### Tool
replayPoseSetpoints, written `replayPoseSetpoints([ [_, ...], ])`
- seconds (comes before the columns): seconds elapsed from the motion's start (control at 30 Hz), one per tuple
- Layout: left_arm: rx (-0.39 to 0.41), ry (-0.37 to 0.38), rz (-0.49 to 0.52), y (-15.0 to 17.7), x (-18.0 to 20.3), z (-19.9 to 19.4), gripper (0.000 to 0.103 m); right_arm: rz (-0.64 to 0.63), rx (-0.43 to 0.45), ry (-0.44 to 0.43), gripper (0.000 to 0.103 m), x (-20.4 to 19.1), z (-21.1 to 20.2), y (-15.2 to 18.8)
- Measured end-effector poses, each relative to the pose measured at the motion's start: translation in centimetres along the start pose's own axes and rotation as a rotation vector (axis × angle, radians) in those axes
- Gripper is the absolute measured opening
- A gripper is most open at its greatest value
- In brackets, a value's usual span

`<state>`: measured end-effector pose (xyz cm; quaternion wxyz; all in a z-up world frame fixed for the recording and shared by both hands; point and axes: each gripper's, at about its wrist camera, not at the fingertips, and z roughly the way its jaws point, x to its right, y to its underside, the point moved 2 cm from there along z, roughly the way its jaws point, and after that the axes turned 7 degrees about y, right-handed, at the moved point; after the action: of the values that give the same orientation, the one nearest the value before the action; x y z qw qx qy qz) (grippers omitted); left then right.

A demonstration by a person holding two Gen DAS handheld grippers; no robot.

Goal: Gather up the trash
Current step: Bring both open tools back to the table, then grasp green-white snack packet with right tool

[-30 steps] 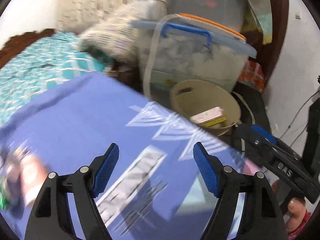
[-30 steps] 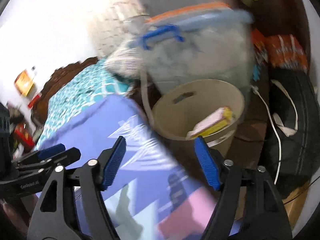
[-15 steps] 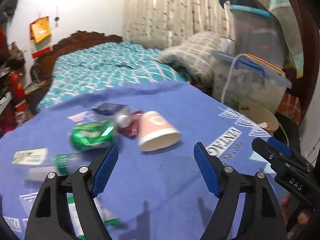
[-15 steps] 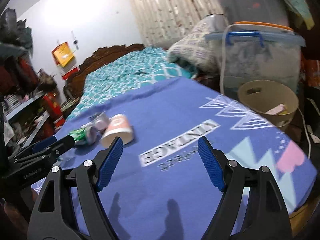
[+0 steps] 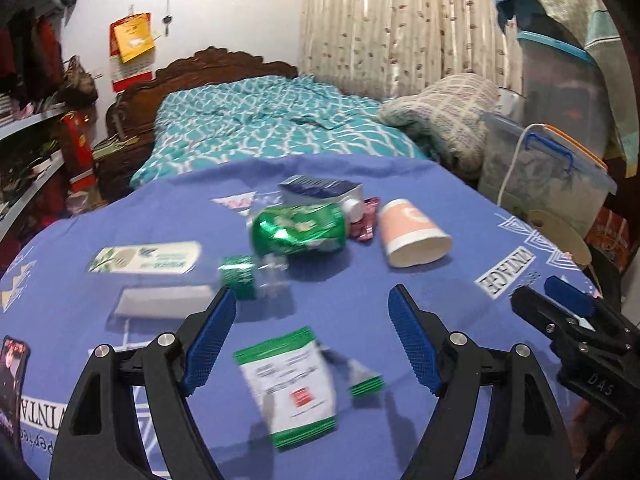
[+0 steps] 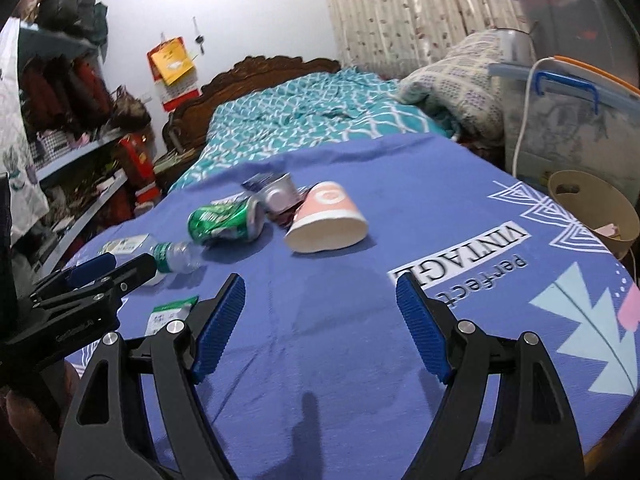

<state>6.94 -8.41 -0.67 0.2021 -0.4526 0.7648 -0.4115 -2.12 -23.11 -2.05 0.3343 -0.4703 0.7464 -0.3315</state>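
Trash lies on a blue cloth-covered table (image 5: pixel 460 264): a crushed green can (image 5: pixel 298 228) (image 6: pixel 224 224), a pink paper cup (image 5: pixel 412 232) (image 6: pixel 328 220) on its side, a clear bottle with a green label (image 5: pixel 252 276) (image 6: pixel 174 258), a green-and-white sachet (image 5: pixel 290 384) (image 6: pixel 168 314), a white carton (image 5: pixel 148 258), a dark blue carton (image 5: pixel 320 190) and a red wrapper (image 5: pixel 366 224). My left gripper (image 5: pixel 310 336) is open and empty above the sachet. My right gripper (image 6: pixel 320 320) is open and empty over bare cloth in front of the cup.
A beige bin (image 6: pixel 592 208) (image 5: pixel 560 236) stands off the table's right edge, holding some trash. Behind it are plastic storage boxes (image 5: pixel 552 172). A bed with a teal cover (image 5: pixel 272 124) lies beyond the table. Shelves (image 6: pixel 72 152) are at the left.
Both grippers swung left from the bin to face the trash on the table, then moved closer. Both jaws stayed open and empty.
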Motion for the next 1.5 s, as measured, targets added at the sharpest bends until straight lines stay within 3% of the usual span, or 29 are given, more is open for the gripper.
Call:
replayPoseSetpoints([
  [0.3,-0.054,-0.025,-0.112,1.9,-5.5,0.0,0.077,-0.032,-0.047,-0.016,0.079,-1.3,1.1,0.9],
  [0.47,-0.104,0.050,-0.223,3.1,-8.7,-0.1,0.076,-0.050,-0.077,-0.040,0.077,-2.1,1.6,1.2],
  [0.57,-0.134,0.134,-0.271,3.6,-9.4,0.0,0.076,-0.097,-0.107,-0.088,0.063,-3.6,2.1,1.5],
  [0.63,-0.147,0.182,-0.284,3.9,-9.3,0.0,0.071,-0.146,-0.125,-0.126,0.046,-5.0,2.4,1.9],
  [0.7,-0.171,0.216,-0.292,4.2,-9.0,0.3,0.069,-0.197,-0.143,-0.169,0.039,-6.8,2.8,2.0],
  [0.9,-0.202,0.270,-0.315,4.8,-8.4,0.7,0.062,-0.361,-0.126,-0.226,0.029,-12.0,3.5,1.3],
  [1.1,-0.238,0.364,-0.404,5.3,-9.4,1.1,0.062,-0.398,-0.341,-0.245,0.021,-13.0,8.6,3.1],
  [1.27,-0.262,0.447,-0.425,5.3,-8.7,2.0,0.062,-0.403,-0.343,-0.242,0.021,-12.7,8.6,3.3],
  [1.33,-0.278,0.485,-0.436,5.3,-8.4,2.6,0.043,-0.391,-0.347,-0.251,0.020,-12.6,8.6,3.4],
  [1.5,-0.303,0.505,-0.474,5.4,-8.1,4.1,0.020,-0.330,-0.366,-0.291,0.019,-11.9,8.6,3.0],
])
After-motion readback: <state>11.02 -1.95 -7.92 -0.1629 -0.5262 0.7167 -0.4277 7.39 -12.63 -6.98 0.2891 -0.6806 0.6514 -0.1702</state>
